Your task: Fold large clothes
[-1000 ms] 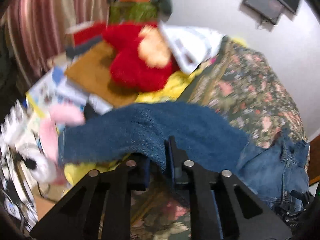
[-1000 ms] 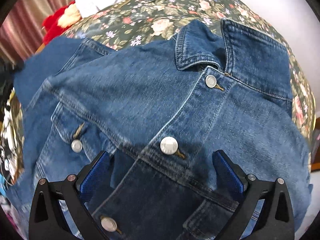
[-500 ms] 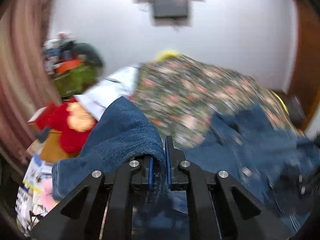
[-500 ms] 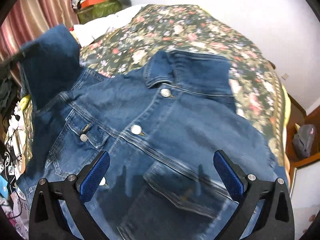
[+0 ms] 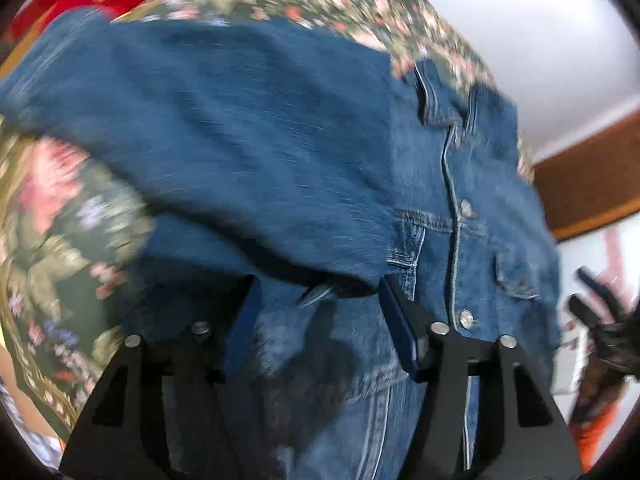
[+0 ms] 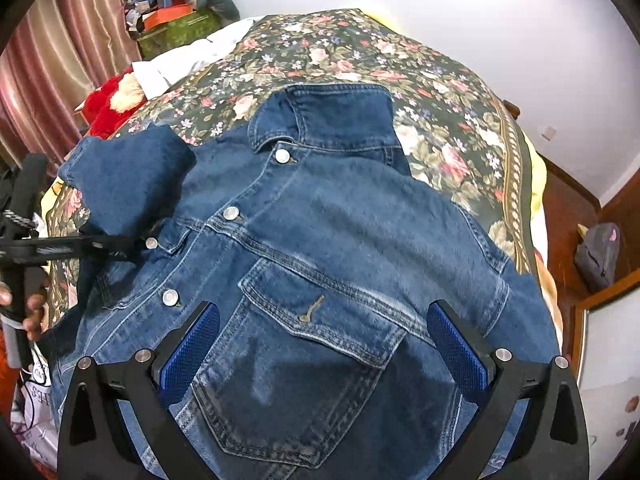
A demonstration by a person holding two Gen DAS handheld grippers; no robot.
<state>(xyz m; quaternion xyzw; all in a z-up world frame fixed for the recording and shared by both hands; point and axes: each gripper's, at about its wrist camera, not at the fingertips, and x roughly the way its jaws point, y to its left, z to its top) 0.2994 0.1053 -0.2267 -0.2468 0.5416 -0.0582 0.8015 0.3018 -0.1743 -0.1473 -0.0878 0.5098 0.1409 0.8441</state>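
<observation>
A blue denim jacket (image 6: 340,232) lies front up, buttoned, on a floral bedspread (image 6: 440,92). It also fills the left wrist view (image 5: 460,184). Its left sleeve (image 6: 128,176) is folded in over the chest and lies across the left wrist view (image 5: 224,152). My left gripper (image 5: 320,320) is open just above the jacket, below the sleeve, holding nothing; it shows in the right wrist view (image 6: 116,246) at the jacket's left side. My right gripper (image 6: 324,356) is open and empty above the chest pocket (image 6: 316,364).
A red plush toy (image 6: 112,108) and a white cloth (image 6: 188,60) lie at the bed's far left. Striped curtains (image 6: 48,76) hang on the left. A green box with clutter (image 6: 180,28) stands at the back. A wooden shelf (image 6: 592,280) with a grey bag (image 6: 598,248) stands at right.
My left gripper carried the sleeve over the jacket's chest, opened and let it go. My right gripper stayed open and drew back from the jacket.
</observation>
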